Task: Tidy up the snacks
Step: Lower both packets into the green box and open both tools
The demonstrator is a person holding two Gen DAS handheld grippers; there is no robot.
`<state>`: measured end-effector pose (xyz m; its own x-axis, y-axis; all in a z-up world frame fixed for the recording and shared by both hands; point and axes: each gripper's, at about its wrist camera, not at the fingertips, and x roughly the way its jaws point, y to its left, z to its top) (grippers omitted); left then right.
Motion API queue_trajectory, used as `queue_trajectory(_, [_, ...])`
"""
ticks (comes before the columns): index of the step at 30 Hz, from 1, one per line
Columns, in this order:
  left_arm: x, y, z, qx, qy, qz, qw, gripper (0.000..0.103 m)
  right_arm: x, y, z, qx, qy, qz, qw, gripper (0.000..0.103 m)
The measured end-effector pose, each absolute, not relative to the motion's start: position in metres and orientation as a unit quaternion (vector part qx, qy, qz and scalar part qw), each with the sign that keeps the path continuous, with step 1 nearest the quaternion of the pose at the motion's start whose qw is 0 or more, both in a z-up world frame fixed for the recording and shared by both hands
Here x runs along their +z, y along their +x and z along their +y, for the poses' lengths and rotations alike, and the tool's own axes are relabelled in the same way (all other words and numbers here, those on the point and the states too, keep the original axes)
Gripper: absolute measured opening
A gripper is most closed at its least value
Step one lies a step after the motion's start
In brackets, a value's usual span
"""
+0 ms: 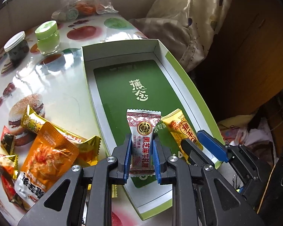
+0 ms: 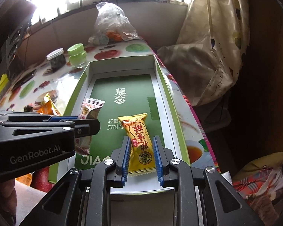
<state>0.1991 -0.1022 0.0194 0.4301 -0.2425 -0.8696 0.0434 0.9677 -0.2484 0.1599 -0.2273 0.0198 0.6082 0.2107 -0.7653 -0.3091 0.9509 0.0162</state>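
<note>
A shallow box (image 1: pixel 120 43) with a green floor and white walls lies on the table; it also shows in the right wrist view (image 2: pixel 156 79). My left gripper (image 1: pixel 141 154) is shut on a white and red candy (image 1: pixel 142 131) over the box's near end; the candy also shows in the right wrist view (image 2: pixel 90 109). My right gripper (image 2: pixel 141 158) is shut on a yellow candy (image 2: pixel 139 139), held over the box floor. In the left wrist view the yellow candy (image 1: pixel 179 128) and right gripper (image 1: pixel 200 143) sit just right of the white candy.
A pile of orange, gold and red snack packets (image 1: pixel 45 146) lies on the table left of the box. Two jars (image 1: pixel 47 37) and a plastic bag (image 1: pixel 84 0) stand at the far end. A curtain (image 2: pixel 217 56) hangs past the table's right edge.
</note>
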Motion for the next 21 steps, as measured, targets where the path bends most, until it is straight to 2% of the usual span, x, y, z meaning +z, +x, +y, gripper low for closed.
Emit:
queue_trajectory(10, [0.018, 0.201, -0.104, -0.092, -0.093, 0.529, 0.839, 0.029, 0.019, 0.157, -0.233, 0.137, -0.055, 0.420, 0.895, 0.030])
queue_trajectory(14, [0.024, 0.196, -0.104, -0.098, -0.097, 0.520, 0.843, 0.037, 0.022, 0.153, -0.235, 0.133, -0.048, 0.416, 0.898, 0.034])
queue_trajectory(21, [0.042, 0.176, -0.089, -0.092, -0.100, 0.493, 0.859, 0.038, 0.037, 0.138, -0.240, 0.132, -0.029, 0.404, 0.905, 0.038])
